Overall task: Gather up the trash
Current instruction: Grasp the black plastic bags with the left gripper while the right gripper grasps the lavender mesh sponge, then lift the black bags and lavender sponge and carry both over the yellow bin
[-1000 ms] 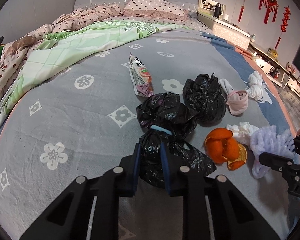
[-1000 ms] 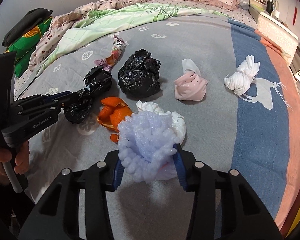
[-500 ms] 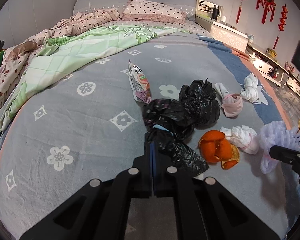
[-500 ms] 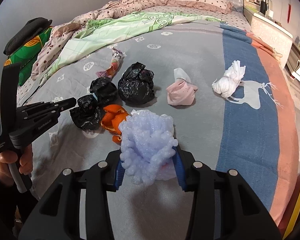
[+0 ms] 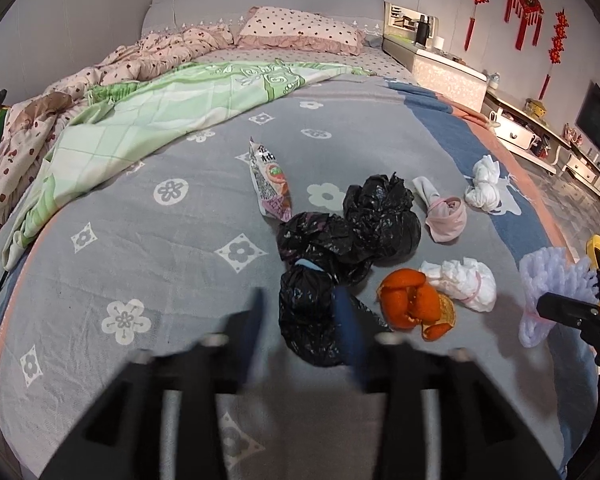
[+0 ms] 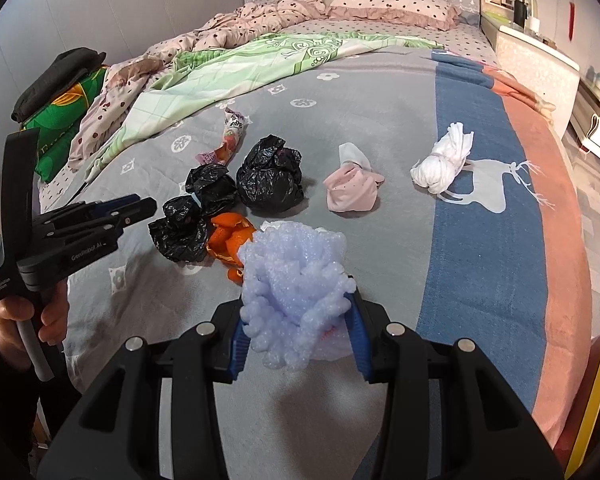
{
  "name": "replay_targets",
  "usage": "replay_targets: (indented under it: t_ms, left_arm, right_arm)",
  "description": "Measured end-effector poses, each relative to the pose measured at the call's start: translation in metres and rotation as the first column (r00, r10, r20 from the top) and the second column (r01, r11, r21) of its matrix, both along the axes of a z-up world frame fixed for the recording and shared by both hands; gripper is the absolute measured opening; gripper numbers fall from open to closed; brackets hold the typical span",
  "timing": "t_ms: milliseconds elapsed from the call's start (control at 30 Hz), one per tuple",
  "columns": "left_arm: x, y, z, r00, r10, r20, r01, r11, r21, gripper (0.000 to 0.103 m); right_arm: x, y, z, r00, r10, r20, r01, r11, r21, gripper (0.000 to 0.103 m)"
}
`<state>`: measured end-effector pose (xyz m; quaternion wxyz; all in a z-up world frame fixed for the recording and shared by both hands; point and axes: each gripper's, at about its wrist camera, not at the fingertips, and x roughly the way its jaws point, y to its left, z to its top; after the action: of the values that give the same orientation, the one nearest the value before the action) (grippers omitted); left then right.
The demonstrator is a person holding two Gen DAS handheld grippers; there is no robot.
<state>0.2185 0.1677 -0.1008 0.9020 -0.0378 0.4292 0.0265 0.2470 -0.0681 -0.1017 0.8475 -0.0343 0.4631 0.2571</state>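
My left gripper [image 5: 300, 320] hovers over the near small black bag [image 5: 308, 320]. Its jaws are opening and blurred; the bag lies on the bed below the gap, not gripped. In the right wrist view the left gripper [image 6: 140, 206] sits just left of and above that bag [image 6: 178, 232]. My right gripper [image 6: 296, 332] is shut on a lilac foam net [image 6: 296, 264], held off the bed. Orange peel [image 5: 416, 304], a white tissue wad [image 5: 464, 280], two more black bags [image 5: 384, 216] and a snack wrapper [image 5: 270, 184] lie nearby.
A pink cloth bundle [image 6: 352, 192] and a knotted white cloth [image 6: 440, 168] rest on the grey-and-blue bedspread [image 6: 480, 240]. A green quilt [image 5: 160, 120] and pillows cover the far half. A person's hand [image 6: 24, 312] holds the left gripper's handle. Cabinets line the right wall.
The left jaws closed fully, without lifting the black bag, and now stand apart again. The right gripper has lifted the foam net a little higher off the bed.
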Motion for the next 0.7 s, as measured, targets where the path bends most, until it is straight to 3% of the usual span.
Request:
replay_targets:
  t_ms: [367, 533, 700]
  left_arm:
    - [0.035, -0.014, -0.038, 0.995, 0.016, -0.100, -0.011, 0.999, 0.051, 0.047]
    - [0.040, -0.015, -0.052, 0.992, 0.020, -0.127, -0.014, 0.999, 0.053, 0.023]
    - [0.033, -0.012, -0.042, 0.995, 0.016, -0.099, -0.011, 0.999, 0.050, 0.018]
  right_arm:
    - [0.011, -0.012, -0.012, 0.999, -0.024, -0.028, 0.024, 1.000, 0.011, 0.040]
    - [0.013, -0.016, -0.017, 0.999, -0.031, -0.041, 0.032, 0.999, 0.017, 0.040]
    - [0.012, -0.017, -0.014, 0.999, -0.030, -0.041, 0.031, 0.999, 0.031, 0.040]
